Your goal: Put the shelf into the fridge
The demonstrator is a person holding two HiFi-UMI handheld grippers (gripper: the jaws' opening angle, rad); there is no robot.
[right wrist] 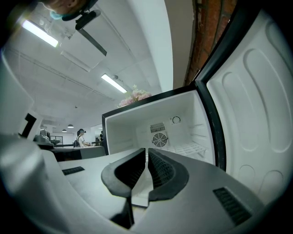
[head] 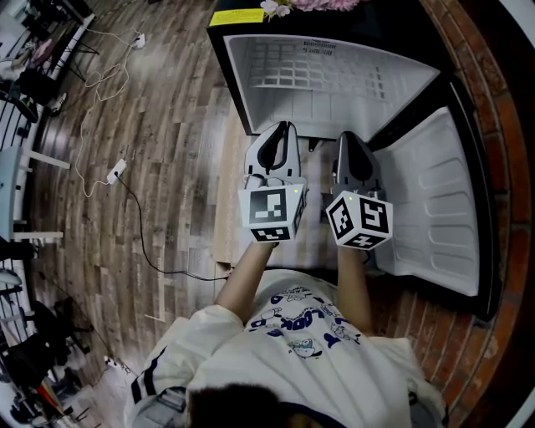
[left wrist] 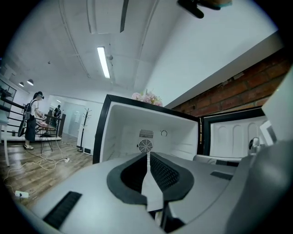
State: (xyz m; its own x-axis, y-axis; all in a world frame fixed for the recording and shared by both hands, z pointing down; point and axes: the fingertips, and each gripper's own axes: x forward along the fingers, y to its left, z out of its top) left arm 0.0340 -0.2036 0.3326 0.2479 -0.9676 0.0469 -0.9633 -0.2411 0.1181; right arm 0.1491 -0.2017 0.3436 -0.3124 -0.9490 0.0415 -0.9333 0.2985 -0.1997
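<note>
Fridge (head: 410, 79) black outside, white inside, with white grid shelf (head: 292, 67); left gripper (head: 282, 127) and right gripper (head: 348, 136) grey with black-and-white square markers (head: 272, 213); floor (head: 167, 150) grey-brown wood grain; wall (head: 501, 109) red brick

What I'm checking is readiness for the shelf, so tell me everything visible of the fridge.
The fridge is compact, black outside with a white, plastic-looking liner. Its door stands swung wide to the right, moulded white inside. The back wall carries a round fan grille with a slotted vent above. A white grid shelf sits low inside. Pink flowers rest on top. It stands beside a brick wall.
</note>
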